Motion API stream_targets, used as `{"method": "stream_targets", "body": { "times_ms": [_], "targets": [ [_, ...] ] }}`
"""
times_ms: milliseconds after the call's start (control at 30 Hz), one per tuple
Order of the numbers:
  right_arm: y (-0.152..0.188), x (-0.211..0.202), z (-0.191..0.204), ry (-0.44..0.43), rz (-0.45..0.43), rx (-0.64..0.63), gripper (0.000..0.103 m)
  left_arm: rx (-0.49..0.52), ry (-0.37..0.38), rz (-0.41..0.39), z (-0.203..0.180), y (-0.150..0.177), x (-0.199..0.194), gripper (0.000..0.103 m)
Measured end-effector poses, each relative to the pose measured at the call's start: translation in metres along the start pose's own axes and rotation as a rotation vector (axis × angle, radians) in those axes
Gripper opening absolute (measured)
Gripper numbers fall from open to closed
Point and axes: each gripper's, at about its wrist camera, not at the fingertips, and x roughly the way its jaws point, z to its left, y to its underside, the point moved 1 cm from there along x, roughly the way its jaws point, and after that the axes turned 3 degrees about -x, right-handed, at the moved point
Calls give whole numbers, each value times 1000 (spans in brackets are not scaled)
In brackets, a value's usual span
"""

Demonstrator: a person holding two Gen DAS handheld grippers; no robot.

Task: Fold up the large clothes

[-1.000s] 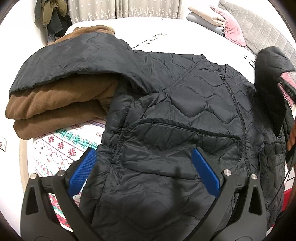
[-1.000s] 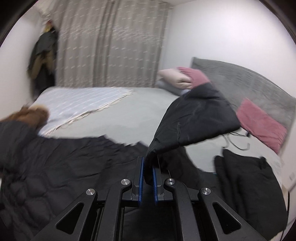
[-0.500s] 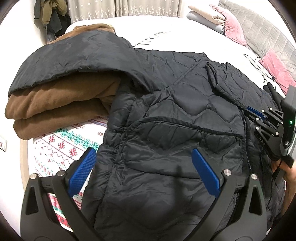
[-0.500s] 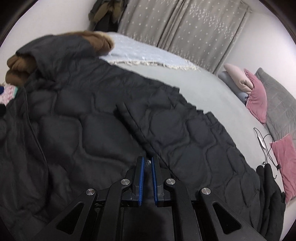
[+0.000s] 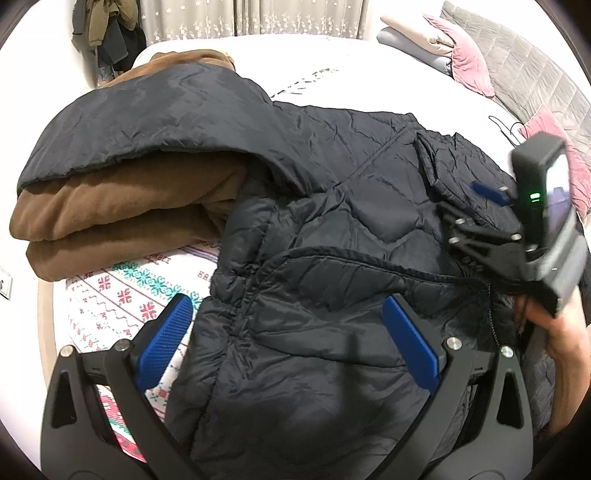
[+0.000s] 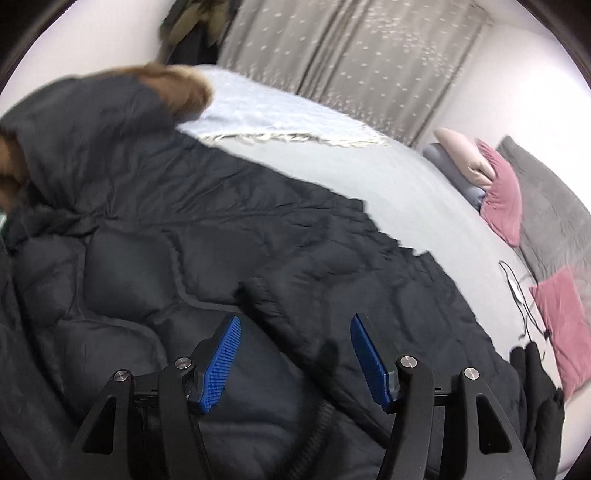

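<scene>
A black quilted jacket (image 5: 332, 229) lies spread on the bed, its far sleeve draped over a folded brown blanket (image 5: 122, 210). Its right sleeve (image 6: 369, 266) is folded across the body. My left gripper (image 5: 288, 332) is open wide just above the jacket's lower front, holding nothing. My right gripper (image 6: 295, 354) is open and empty over the folded sleeve; it also shows in the left wrist view (image 5: 491, 206) at the right, held by a hand. The jacket fills the right wrist view (image 6: 184, 277).
A patterned cloth (image 5: 122, 295) lies under the jacket at left. Pink and grey pillows (image 6: 495, 192) and a grey headboard (image 6: 554, 206) stand at the far right. A cable (image 6: 517, 295) and dark clothing (image 6: 535, 387) lie at right. Coats (image 5: 107, 33) hang by the curtain.
My right gripper brought the sleeve down across the jacket, then opened and let it go. It has pulled back a little. My left gripper has stayed open in place.
</scene>
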Motion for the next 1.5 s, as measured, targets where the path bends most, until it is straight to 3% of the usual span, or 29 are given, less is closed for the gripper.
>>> {"method": "stream_targets", "body": {
  "times_ms": [33, 133, 267, 567, 1000, 1300, 1333, 1400, 1467, 1500],
  "targets": [
    [-2, 6, 6, -7, 10, -8, 57, -6, 2, -1, 2, -1, -1, 102],
    [-1, 16, 14, 28, 33, -24, 12, -20, 8, 2, 6, -3, -1, 102],
    [-2, 17, 16, 38, 29, -9, 4, -18, 19, 7, 5, -4, -1, 102],
    [3, -35, 33, 16, -45, 5, 4, -4, 23, 11, -1, -1, -1, 102],
    [6, -26, 40, 9, -32, 5, 4, -12, 22, 14, 2, -3, 1, 102],
    [5, -20, 37, 35, -31, 27, 6, -15, 20, 20, 3, -2, 3, 102],
    [4, -19, 36, 46, -30, 26, 11, -16, 22, 20, 2, -2, 3, 102],
    [-1, -16, 33, 74, -28, 21, 30, -16, 20, 19, 2, -2, 3, 102],
    [-7, -10, 29, 90, -35, 23, 65, -13, 16, 21, 1, -1, 5, 102],
    [-9, -6, 28, 89, -36, 21, 66, -12, 15, 22, 1, -1, 5, 102]
  ]
}}
